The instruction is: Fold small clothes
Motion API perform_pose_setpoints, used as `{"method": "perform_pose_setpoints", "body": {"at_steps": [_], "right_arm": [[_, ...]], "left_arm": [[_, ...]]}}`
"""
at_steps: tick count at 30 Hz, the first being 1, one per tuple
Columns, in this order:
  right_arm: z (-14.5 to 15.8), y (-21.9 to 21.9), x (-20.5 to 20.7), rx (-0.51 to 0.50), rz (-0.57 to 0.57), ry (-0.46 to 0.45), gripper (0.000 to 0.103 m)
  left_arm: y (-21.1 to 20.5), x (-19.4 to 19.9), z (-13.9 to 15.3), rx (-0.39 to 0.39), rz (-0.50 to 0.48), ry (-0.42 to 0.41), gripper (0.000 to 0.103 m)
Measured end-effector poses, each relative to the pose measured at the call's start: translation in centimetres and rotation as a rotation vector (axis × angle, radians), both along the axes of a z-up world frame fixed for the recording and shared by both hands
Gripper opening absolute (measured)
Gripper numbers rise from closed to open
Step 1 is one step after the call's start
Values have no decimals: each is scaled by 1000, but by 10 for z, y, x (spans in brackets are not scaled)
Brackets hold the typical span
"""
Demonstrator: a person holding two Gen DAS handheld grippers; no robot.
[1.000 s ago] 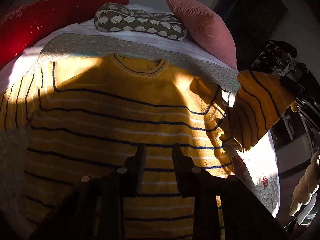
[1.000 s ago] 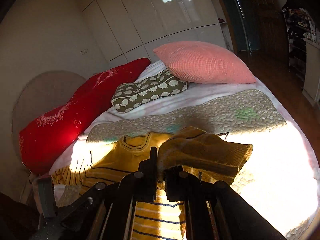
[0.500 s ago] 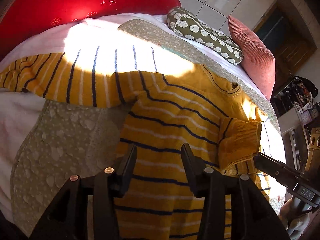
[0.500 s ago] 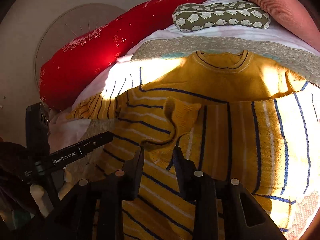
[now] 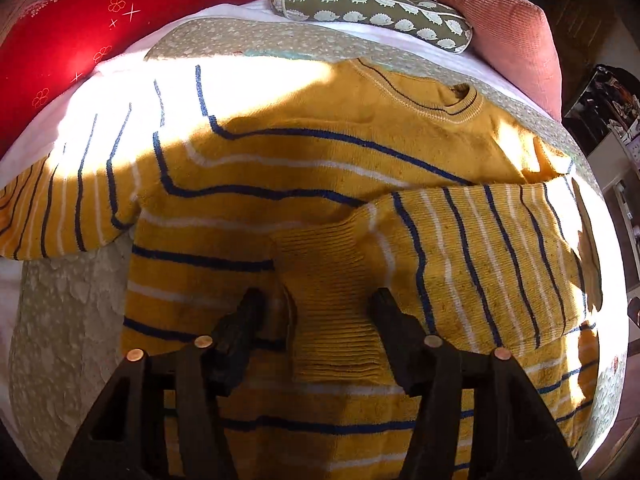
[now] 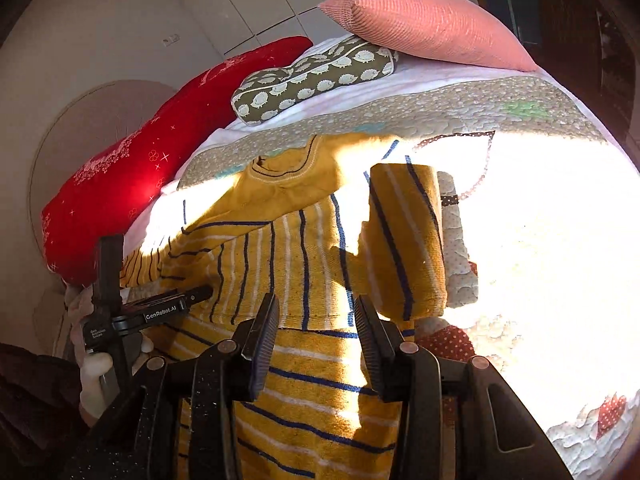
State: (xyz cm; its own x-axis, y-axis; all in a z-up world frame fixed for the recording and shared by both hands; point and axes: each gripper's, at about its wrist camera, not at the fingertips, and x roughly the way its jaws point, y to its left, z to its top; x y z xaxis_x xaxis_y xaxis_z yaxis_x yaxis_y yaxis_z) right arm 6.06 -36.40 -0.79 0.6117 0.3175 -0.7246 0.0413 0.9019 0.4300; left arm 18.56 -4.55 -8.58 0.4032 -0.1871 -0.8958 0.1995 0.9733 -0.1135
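A small yellow sweater (image 5: 320, 160) with blue and white stripes lies flat on the bed, neck toward the pillows. Its right sleeve (image 5: 472, 248) is folded across the chest, ribbed cuff (image 5: 332, 312) near the middle. The left sleeve (image 5: 68, 208) lies stretched out to the left. My left gripper (image 5: 316, 304) is open and hovers over the cuff, one finger on each side. My right gripper (image 6: 316, 312) is open and empty above the sweater (image 6: 304, 256), near its folded right side (image 6: 404, 240). The left gripper's body shows in the right wrist view (image 6: 156, 308).
A red pillow (image 5: 60, 28), a hedgehog-print cushion (image 5: 372, 4) and a pink pillow (image 5: 504, 20) lie along the head of the bed. A quilted blanket (image 6: 540, 240) covers the bed, bright with sun at the right. Dark furniture (image 5: 608, 104) stands beyond the right edge.
The right gripper laid the right sleeve across the chest, let go of it and drew back to the right. The left gripper swung over the cuff and opened wider.
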Motion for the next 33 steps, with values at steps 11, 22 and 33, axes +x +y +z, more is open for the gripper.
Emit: {"method": "perform_pose_setpoints", "body": {"at_steps": [11,22,33], "right_arm": [[-13,-29,3,55,-70,10,43],[-53,-53,50,178,-163,78,52],[-47,6,12,-104,71,78,53]], "left_arm": [[52,35,27,11,157,-15,6],[106,3,41,-146,179,-17,31],[87,-17,31,-128,128,-12,35]]}}
